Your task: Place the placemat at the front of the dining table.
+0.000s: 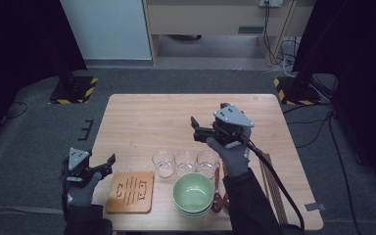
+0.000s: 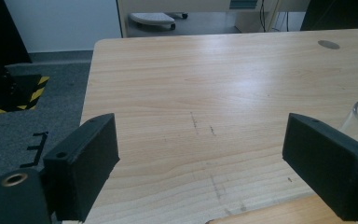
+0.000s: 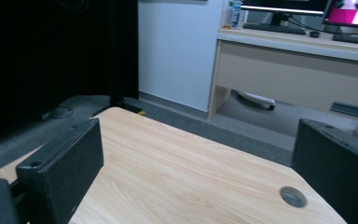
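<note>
- While both grippers, left (image 1: 108, 161) and right (image 1: 194, 128), gape empty, three glasses (image 1: 185, 162) stand beside one trivet (image 1: 130, 191).
- Stacked bowls (image 1: 193, 194), two spoons (image 1: 217, 200): high view; right gripper view adds monitors (image 3: 279, 10).

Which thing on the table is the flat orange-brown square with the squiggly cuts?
Find the wooden table and go to its near left corner. The trivet lies flat there, left of the green bowls. It alone is a square slab with slots cut through.

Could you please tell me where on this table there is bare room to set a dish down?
The far half of the light wooden table is bare, beyond the three clear glasses. The near edge is crowded: orange square trivet, stacked green bowls, brown spoons, dark chopsticks.
</note>
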{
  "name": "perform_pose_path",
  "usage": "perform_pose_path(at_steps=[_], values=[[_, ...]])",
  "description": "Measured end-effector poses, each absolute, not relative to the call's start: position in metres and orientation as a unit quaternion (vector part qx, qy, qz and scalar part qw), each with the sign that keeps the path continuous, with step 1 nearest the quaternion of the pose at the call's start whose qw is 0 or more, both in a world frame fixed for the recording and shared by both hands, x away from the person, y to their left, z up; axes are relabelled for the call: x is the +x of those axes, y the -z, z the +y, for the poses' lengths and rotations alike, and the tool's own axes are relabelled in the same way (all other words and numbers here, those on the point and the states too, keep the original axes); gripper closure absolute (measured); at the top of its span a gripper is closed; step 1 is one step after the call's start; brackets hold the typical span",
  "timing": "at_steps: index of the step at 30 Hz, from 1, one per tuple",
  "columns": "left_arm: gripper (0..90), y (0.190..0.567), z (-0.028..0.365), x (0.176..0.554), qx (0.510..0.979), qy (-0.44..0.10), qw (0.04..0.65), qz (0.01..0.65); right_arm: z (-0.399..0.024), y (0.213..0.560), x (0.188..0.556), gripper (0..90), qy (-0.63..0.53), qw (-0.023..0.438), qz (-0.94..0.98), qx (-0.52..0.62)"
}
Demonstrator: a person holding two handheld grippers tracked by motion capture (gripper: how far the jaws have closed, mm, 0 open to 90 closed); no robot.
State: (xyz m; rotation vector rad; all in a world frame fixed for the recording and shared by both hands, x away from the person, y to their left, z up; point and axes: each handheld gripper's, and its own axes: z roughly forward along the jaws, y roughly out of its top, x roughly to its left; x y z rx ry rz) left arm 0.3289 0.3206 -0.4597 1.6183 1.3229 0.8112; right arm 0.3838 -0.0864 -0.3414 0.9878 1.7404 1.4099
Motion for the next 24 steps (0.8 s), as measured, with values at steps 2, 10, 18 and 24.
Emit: perform_pose_path(at_steps=[2, 10, 18, 24], values=[[9.5, 0.460, 0.321, 0.329, 0.650, -0.325, 0.435, 0.532, -0.079, 0.341, 0.382, 2.3, -0.544, 0.336, 0.671, 0.375], [9.5, 0.464, 0.324, 0.331, 0.652, -0.321, 0.432, 0.534, -0.050, 0.345, 0.380, 2.3, -0.550, 0.321, 0.681, 0.361], [9.4, 0.467, 0.325, 0.333, 0.653, -0.318, 0.430, 0.536, -0.024, 0.346, 0.376, 1.9, -0.553, 0.308, 0.693, 0.347], [9.4, 0.469, 0.325, 0.334, 0.655, -0.317, 0.430, 0.535, -0.004, 0.348, 0.371, 1.0, -0.556, 0.297, 0.697, 0.340]])
